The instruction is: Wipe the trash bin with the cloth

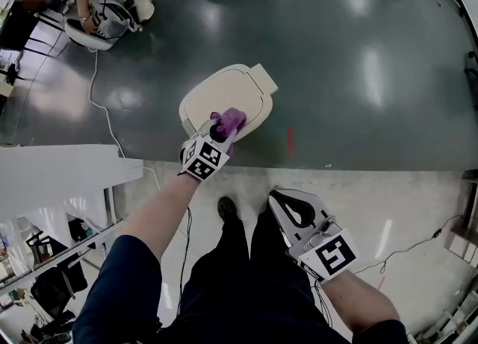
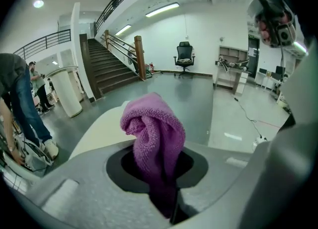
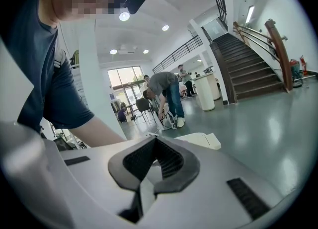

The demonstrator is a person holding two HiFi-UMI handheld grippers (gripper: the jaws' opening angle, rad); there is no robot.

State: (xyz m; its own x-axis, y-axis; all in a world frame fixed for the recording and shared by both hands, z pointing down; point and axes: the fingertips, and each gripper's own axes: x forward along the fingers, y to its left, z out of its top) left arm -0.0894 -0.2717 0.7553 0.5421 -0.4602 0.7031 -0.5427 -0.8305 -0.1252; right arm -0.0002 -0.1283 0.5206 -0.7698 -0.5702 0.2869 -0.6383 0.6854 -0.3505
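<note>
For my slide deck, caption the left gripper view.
The left tongs clamp a bunched purple terry cloth at the cream plastic trash bin's lid.

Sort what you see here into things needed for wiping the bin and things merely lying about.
Belongs to the job:
purple terry cloth, clamped in the left claw
cream plastic trash bin with a flat lid

Just lying about:
white trailing cable
black office chair
wooden-railed staircase
right claw, shut and idle

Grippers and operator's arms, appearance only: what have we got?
Both the left gripper and right gripper are light grey shells with black-lined fingers, each carrying a white cube with black square markers. A thin black cable hangs below the left one. Dark navy short sleeves.
</note>
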